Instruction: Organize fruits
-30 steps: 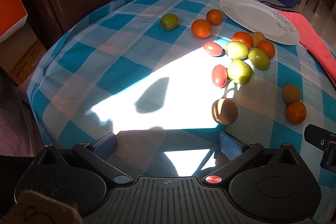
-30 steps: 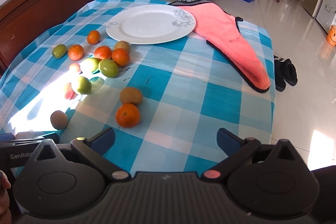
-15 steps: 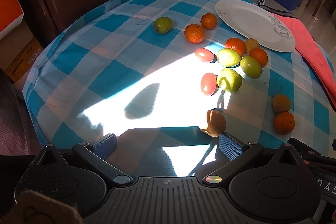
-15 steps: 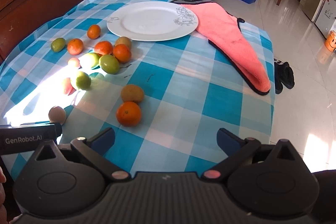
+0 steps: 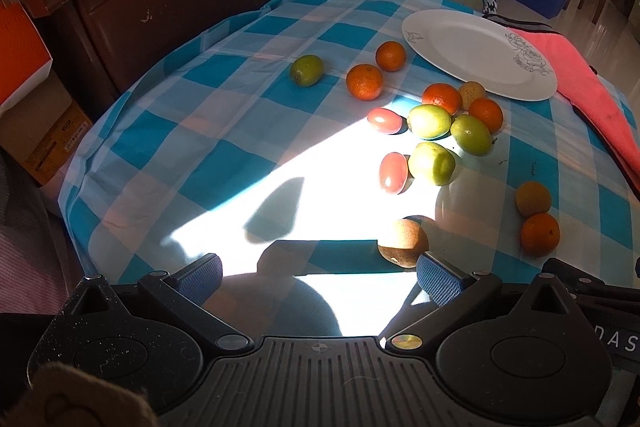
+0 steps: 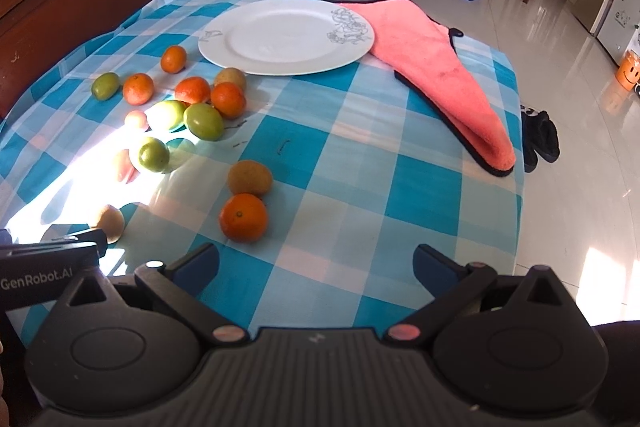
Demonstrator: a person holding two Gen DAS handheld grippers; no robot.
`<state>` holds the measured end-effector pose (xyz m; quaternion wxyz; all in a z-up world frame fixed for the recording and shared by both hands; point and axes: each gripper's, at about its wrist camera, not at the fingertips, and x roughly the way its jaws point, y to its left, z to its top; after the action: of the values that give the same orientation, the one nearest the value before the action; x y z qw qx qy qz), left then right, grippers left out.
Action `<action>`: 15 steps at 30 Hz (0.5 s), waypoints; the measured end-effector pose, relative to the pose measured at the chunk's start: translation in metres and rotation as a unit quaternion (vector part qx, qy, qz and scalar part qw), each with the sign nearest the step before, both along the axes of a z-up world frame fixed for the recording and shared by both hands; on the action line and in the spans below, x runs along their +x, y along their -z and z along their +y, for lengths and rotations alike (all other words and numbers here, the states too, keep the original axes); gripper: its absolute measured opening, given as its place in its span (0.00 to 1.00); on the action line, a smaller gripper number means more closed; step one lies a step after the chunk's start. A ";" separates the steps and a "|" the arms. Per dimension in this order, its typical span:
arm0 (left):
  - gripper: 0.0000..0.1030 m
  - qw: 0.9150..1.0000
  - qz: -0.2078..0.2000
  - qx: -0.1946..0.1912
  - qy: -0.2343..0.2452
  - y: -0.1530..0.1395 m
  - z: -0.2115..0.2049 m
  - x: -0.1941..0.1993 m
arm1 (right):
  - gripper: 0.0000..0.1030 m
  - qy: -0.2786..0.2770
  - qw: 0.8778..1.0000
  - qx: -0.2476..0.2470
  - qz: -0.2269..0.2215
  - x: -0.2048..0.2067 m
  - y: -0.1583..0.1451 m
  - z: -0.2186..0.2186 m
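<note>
Left gripper (image 5: 318, 277) jaws wide apart, holding nothing; brown round kiwi (image 5: 403, 243) sits just beside its right fingertip. Right gripper (image 6: 316, 263) also spread wide, holding nothing, with the round orange tangerine (image 6: 243, 217) just ahead-left. Fruits are scattered on the blue checked tablecloth (image 6: 332, 163) near the white ceramic plate (image 6: 286, 35). Only the right view shows the full pink towel (image 6: 436, 75) and black slippers (image 6: 540, 139); only the left shows cardboard boxes (image 5: 36, 115).

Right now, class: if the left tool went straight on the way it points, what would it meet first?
Probably bare tablecloth. The open left tool points down at the sunlit patch; the brown fruit lies just off its right finger, so it might graze that. Depth is unclear.
</note>
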<state>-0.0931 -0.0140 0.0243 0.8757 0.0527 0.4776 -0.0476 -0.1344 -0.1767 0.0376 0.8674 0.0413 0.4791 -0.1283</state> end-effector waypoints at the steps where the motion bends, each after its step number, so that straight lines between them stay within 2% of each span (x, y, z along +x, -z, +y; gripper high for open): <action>1: 1.00 1.000 -0.001 0.000 0.000 0.000 0.000 -0.001 | 0.99 0.001 1.000 0.001 0.000 0.000 0.000 0.000; 15: 1.00 1.000 -0.003 0.009 0.007 -0.001 -0.003 -0.002 | 0.99 0.006 1.000 0.001 0.002 0.001 0.000 -0.002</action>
<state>-0.0953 -0.0168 0.0255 0.8761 0.0645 0.4753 -0.0495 -0.1331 -0.1789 0.0371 0.8656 0.0448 0.4806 -0.1331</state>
